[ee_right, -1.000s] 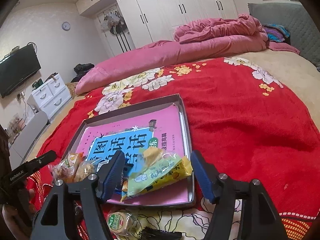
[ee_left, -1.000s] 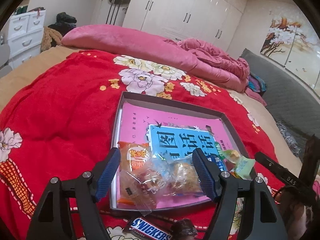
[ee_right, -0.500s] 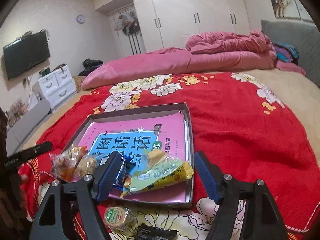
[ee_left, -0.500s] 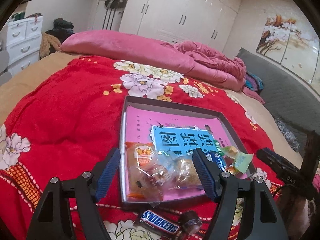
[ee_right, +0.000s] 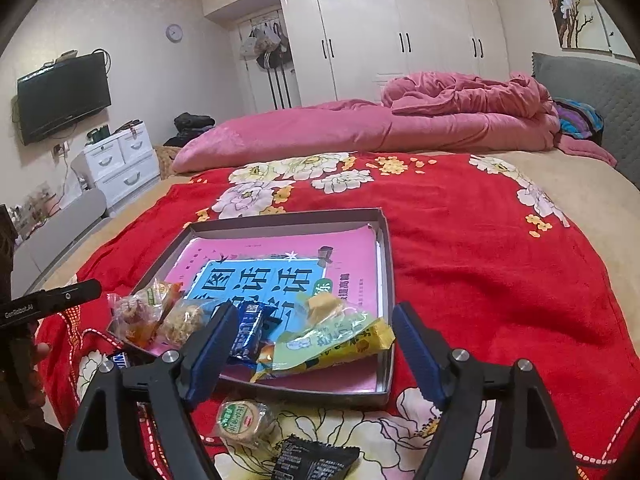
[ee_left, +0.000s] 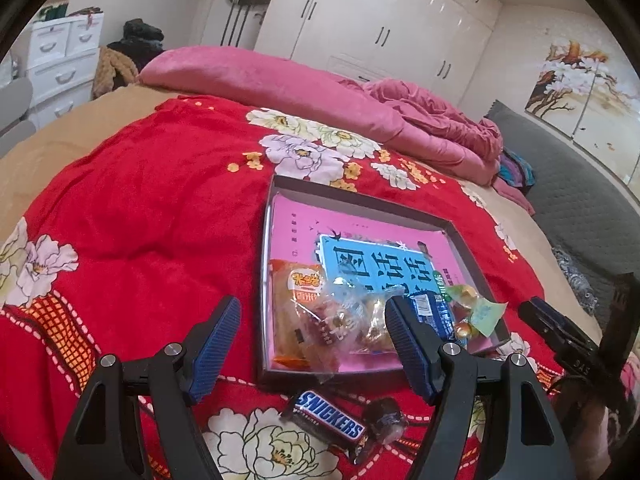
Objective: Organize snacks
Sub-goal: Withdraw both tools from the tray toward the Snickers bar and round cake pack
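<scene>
A bedroom: a bed spread with a red floral blanket (ee_left: 152, 208), a pink quilt (ee_right: 400, 128) bunched toward the headboard, white wardrobes (ee_right: 400, 40) behind.

Left gripper (ee_left: 314, 346): jaws apart, nothing between the pads, held above the blanket at the near left corner of the tray. Just past its right finger lie clear-wrapped pastries (ee_left: 352, 320) and an orange snack packet (ee_left: 298, 292) in the near end of a shallow grey tray (ee_left: 466, 248). The tray floor is covered by a pink booklet with a blue title panel (ee_left: 384, 264). A dark blue wrapped biscuit (ee_left: 430, 312) and a green-and-yellow packet (ee_left: 480, 312) lie at the tray's near right corner. On the blanket outside the near rim rest a Snickers bar (ee_left: 330, 426) and, touching its end, a dark wrapped sweet (ee_left: 386, 420).

Right gripper (ee_right: 314, 350): jaws opening, pads clear of any item; the green-and-yellow packet (ee_right: 332, 340) lies in the tray beyond the gap. Below the gripper, on the blanket outside the tray, lie a round green-labelled cake (ee_right: 244, 420) and a black sachet (ee_right: 316, 458). The left gripper's body (ee_right: 48, 300) shows at the picture's left edge.
</scene>
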`<state>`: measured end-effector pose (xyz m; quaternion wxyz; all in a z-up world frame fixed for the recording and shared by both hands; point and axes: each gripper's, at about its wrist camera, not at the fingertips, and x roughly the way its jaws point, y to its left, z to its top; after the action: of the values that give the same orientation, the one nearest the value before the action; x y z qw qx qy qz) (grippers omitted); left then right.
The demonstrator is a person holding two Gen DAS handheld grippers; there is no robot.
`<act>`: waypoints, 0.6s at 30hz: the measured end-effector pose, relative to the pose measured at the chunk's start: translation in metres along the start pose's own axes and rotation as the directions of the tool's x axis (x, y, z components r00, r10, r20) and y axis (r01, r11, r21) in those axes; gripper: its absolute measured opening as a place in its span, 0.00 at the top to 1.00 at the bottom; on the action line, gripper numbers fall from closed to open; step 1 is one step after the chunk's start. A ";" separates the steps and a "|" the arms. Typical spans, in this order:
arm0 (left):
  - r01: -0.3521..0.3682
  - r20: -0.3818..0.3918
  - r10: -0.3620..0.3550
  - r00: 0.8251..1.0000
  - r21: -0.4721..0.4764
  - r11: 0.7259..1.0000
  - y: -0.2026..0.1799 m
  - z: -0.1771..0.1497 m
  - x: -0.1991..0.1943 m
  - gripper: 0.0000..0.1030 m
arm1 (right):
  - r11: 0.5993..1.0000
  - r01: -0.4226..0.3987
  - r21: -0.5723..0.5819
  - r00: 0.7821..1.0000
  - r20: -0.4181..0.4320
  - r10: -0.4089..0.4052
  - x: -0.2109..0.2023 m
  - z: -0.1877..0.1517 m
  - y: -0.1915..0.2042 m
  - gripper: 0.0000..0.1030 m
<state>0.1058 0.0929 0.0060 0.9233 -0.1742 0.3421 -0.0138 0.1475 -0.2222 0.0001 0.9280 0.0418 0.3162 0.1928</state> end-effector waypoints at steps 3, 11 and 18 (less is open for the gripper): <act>-0.005 -0.006 0.005 1.000 0.002 1.000 -0.001 -0.002 -0.002 0.26 | 1.000 -0.007 -0.011 1.000 0.000 0.007 -0.002 -0.001 0.004 0.24; -0.038 -0.015 0.039 0.999 0.045 0.998 -0.008 -0.008 -0.005 0.26 | 0.999 -0.035 -0.039 0.999 -0.011 0.035 -0.010 -0.008 0.017 0.23; -0.071 -0.038 0.073 0.997 0.043 0.997 -0.005 -0.014 -0.006 0.26 | 0.997 -0.061 -0.048 0.997 -0.043 0.059 -0.013 -0.018 0.022 0.23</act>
<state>0.0927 0.0847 0.0014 0.9196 -0.1424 0.3661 0.0089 0.1199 -0.2079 -0.0025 0.9158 0.0244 0.3289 0.2293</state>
